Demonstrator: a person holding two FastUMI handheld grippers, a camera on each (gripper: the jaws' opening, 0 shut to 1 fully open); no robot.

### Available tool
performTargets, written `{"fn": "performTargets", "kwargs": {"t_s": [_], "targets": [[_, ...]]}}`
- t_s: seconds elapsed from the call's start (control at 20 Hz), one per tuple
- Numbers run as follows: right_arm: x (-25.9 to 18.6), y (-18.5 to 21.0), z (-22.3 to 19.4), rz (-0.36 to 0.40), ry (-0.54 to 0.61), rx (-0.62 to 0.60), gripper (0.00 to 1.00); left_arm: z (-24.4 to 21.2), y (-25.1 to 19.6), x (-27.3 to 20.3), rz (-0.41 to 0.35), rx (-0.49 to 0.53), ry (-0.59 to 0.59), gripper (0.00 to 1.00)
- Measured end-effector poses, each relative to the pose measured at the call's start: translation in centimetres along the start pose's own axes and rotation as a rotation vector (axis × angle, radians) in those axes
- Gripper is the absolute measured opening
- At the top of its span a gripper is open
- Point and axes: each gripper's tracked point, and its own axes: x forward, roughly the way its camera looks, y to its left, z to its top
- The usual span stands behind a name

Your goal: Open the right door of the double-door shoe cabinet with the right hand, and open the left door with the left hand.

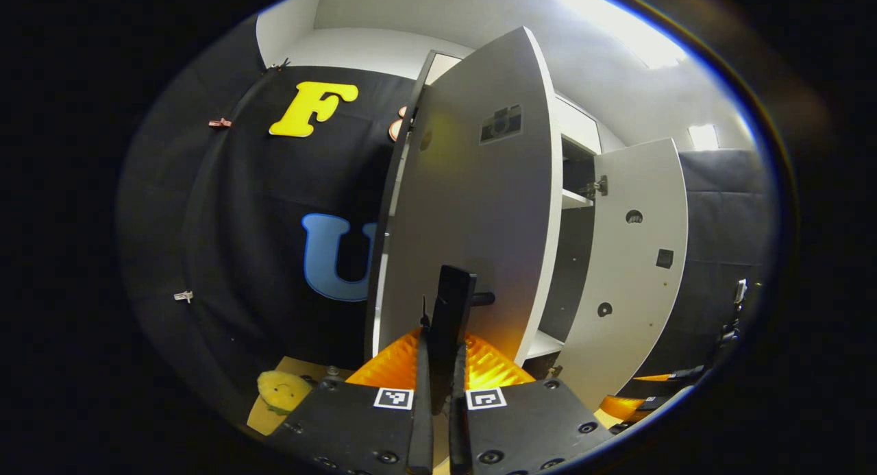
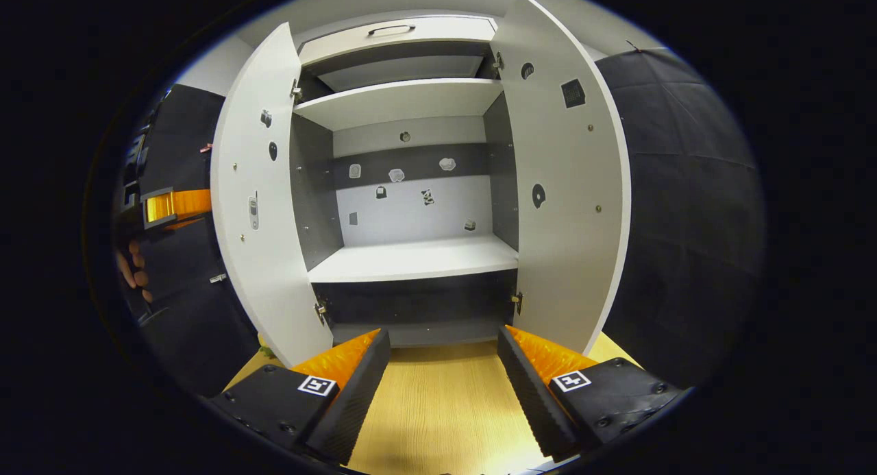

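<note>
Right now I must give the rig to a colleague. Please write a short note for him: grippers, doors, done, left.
Left gripper: shut on the left door's handle.
Right gripper: open, holding nothing, facing the cabinet.
Left door and right door: both swung wide; shelves visible.
Done: both doors open.
Left: probably only release the handle and back away.

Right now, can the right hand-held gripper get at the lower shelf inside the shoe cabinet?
Probably yes. Both doors stand wide open, the right hand-held gripper is open and faces the cabinet, and nothing stands between it and the lower shelf.
</note>
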Motion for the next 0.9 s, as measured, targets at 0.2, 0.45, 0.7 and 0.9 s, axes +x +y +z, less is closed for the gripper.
{"fn": "performTargets", "kwargs": {"t_s": [0.2,0.45,0.7,0.9], "targets": [[0.3,0.2,0.3,0.007,-0.003,0.001,0.99,0.5,3.7,-0.6,0.085,-0.008,0.001,0.13],[0.1,0.2,1.0,0.009,-0.013,-0.013,0.98,0.9,5.9,-0.8,0.101,-0.063,0.007,0.05],[-0.1,-0.4,1.4,-0.015,0.010,-0.006,0.99,0.9,5.8,-1.1,0.161,0.091,0.023,0.05],[-0.2,-1.4,2.5,-0.013,-0.005,-0.013,0.99,1.4,5.4,-2.8,0.158,0.067,0.032,0.05]]}}
